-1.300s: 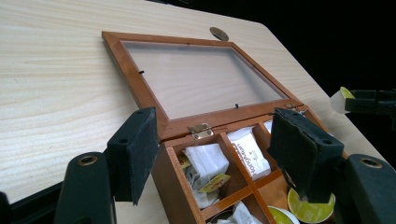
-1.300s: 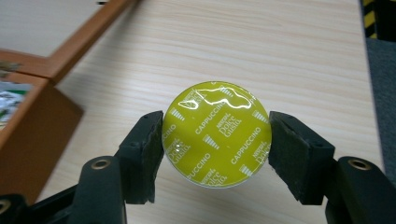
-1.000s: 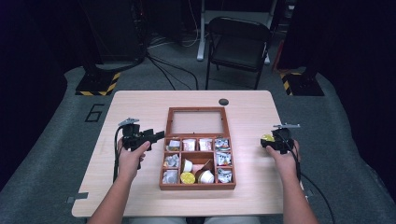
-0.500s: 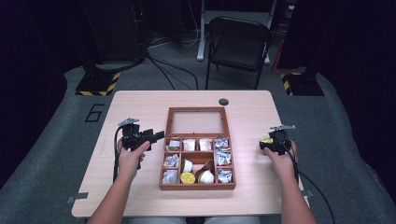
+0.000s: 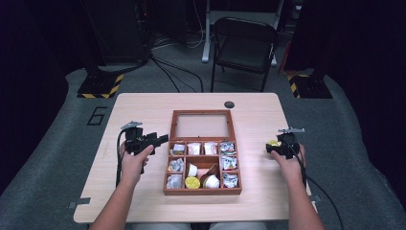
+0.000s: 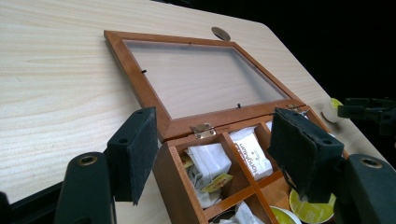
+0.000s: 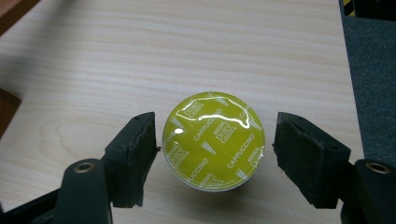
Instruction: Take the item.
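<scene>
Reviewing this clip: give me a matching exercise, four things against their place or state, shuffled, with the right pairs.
Things:
1. yellow capsule
2. glass lid
3. left gripper
4. chair

Places or states:
A. lying open flat on the table
B. on the floor beyond the table
C. between the right gripper's open jaws
D. beside the wooden box's left edge

Pairs: 1-C, 2-A, 3-D, 4-B
</scene>
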A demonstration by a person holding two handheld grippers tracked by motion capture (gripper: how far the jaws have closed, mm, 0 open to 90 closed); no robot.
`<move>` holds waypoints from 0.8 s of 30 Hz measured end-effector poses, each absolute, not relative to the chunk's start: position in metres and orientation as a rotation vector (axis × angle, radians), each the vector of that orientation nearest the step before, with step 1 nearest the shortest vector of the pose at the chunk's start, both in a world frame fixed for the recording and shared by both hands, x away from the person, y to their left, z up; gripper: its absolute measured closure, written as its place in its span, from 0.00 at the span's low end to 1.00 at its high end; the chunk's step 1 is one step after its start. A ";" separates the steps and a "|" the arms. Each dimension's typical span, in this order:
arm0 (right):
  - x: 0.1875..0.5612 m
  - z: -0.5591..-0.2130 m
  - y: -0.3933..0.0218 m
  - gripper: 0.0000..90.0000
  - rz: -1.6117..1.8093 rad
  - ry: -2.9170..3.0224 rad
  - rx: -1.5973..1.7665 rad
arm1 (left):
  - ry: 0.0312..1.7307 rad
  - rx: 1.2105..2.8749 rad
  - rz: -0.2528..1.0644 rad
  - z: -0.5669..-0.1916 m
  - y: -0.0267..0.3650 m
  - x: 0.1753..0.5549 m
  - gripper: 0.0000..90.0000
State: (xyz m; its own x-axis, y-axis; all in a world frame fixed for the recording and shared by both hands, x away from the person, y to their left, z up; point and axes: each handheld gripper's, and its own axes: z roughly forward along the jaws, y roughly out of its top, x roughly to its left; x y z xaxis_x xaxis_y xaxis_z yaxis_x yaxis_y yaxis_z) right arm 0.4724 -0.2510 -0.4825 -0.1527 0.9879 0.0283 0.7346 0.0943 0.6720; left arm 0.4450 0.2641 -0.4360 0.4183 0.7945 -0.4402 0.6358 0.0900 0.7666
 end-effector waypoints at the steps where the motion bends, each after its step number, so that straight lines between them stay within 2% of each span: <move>1: 0.472 -0.481 -0.251 0.33 0.784 1.941 1.685 | 1.279 1.620 0.191 -0.436 0.265 0.445 0.36; 24: 0.464 -0.457 -0.240 0.31 0.868 1.917 1.598 | 1.290 1.611 0.186 -0.436 0.264 0.446 0.36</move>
